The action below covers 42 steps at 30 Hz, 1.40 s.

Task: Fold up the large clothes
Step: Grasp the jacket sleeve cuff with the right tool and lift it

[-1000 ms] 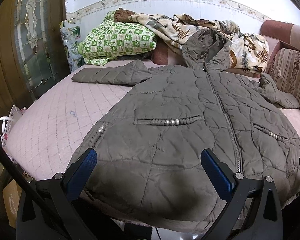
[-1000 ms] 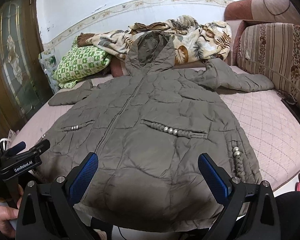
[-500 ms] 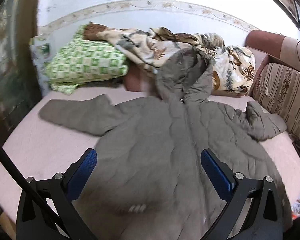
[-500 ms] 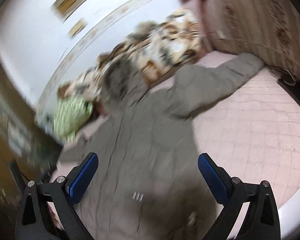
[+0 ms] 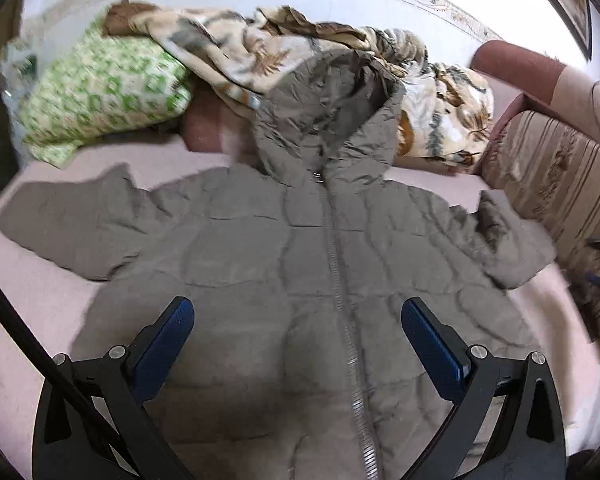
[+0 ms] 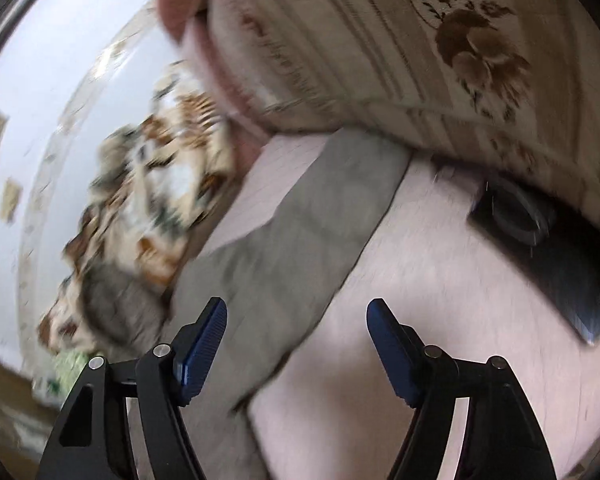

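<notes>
A large grey-brown quilted hooded coat lies face up on the pink bed, zipper shut, both sleeves spread out. My left gripper hangs open above the coat's middle, nothing between its blue pads. In the right wrist view, tilted and blurred, the coat's right sleeve runs across the pink bed toward the striped cushion. My right gripper is above that sleeve's near edge; its jaws are closing, with nothing pressed between the pads.
A green patterned pillow and a leaf-print blanket are heaped at the head of the bed. A striped floral sofa back borders the bed's right side. A dark flat object lies on the bed beside the striped cushion.
Both grippers moved from the coat's hem farther up the bed. The left now looks at the chest and hood. The right swung right, rolled over the right sleeve, and its jaws narrowed.
</notes>
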Tool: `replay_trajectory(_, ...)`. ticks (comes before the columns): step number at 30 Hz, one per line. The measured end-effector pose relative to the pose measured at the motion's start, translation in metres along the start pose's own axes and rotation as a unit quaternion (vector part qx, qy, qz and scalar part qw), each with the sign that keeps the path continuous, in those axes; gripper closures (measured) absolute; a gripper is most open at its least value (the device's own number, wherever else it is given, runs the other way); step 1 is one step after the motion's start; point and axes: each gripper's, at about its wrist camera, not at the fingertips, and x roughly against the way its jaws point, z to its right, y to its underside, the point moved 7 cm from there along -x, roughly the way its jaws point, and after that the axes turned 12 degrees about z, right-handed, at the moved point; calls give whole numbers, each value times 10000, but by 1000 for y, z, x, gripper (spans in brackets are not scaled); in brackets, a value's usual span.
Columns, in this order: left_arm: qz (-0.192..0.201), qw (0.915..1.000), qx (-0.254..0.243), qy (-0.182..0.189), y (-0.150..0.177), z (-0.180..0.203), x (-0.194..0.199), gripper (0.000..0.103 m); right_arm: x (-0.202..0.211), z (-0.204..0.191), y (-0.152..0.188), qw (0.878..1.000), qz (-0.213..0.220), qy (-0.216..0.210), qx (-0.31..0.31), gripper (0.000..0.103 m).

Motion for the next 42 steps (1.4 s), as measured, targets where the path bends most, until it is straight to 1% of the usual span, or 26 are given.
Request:
replay_trajectory(1,-45,10000,68,50,-2,1,-5,0,-13,6,-9,9998,58,142,-99,26)
replay_trajectory(2,-20,9999,133,51,-7,1,-12,0,-26,12,-16,9994,132,279,-169,29)
replay_trajectory(3,-10,9999,149,23,-10,1,-17,0,-37,18,-21,9990,166,373,-188,33)
replay_trajectory(4,-52,9999,154,-17,-12,1,-24,0,-48,22,-25,9985,192,476,-200,40)
replay_trajectory(5,-142,9997,186,-27,-14,1,-33,0,-55,25,-27,9981,199,540,-210,41)
replay_trajectory(8,-168,9996,239,-34,-14,-1,-43,0,-83,42,-37,9949,310,894,-341,41)
replay_trajectory(10,-211,9995,215,-93,-11,-4,-48,0,-97,49,-43,9933,386,1043,-318,41)
replay_trajectory(13,-205,9992,329,-91,-8,-8,-52,0,-116,61,-53,9899,471,1312,-255,41)
replay_trajectory(15,-149,9992,363,-94,-8,-10,-51,0,-127,65,-58,9893,529,1335,-262,42)
replay_trajectory(18,-86,9994,335,-85,-9,-8,-52,0,-141,68,-63,9889,594,1349,-199,46)
replay_trajectory(19,-78,9994,322,-87,-9,-7,-53,0,-144,68,-64,9884,615,1384,-109,57)
replay_trajectory(20,-72,9995,309,-83,-9,-6,-53,0,-145,69,-64,9879,637,1414,-39,70)
replay_trajectory(22,-92,9995,272,-106,-7,-5,-55,0,-144,69,-64,9893,663,1301,11,85)
replay_trajectory(23,-97,9995,265,-118,-7,-5,-55,0,-141,66,-64,9909,672,1166,-3,88)
replay_trajectory(24,-97,9995,276,-120,-7,-5,-55,0,-135,60,-66,9919,769,1010,16,88)
replay_trajectory(26,-96,9994,302,-143,-6,-7,-54,0,-119,50,-70,9913,976,867,140,89)
replay_trajectory(28,-79,9993,348,-144,-6,-10,-51,0,-94,34,-79,9901,1226,648,193,90)
replay_trajectory(30,-48,9991,392,-153,-6,-12,-48,0,-70,19,-90,9876,1459,529,245,90)
replay_trajectory(32,0,9991,402,-162,-8,-13,-45,0,-37,-3,-107,9835,1735,386,327,90)
replay_trajectory(35,2,9992,364,-187,-10,-15,-41,0,0,-39,-123,9791,1954,135,554,90)
replay_trajectory(37,-30,9992,363,-164,-10,-16,-40,0,27,-72,-128,9759,2038,-112,776,90)
replay_trajectory(40,-89,9991,362,-191,-10,-20,-39,0,59,-124,-123,9702,2084,-483,1134,90)
replay_trajectory(42,-115,9989,345,-288,-11,-26,-37,0,76,-163,-111,9661,2023,-756,1418,90)
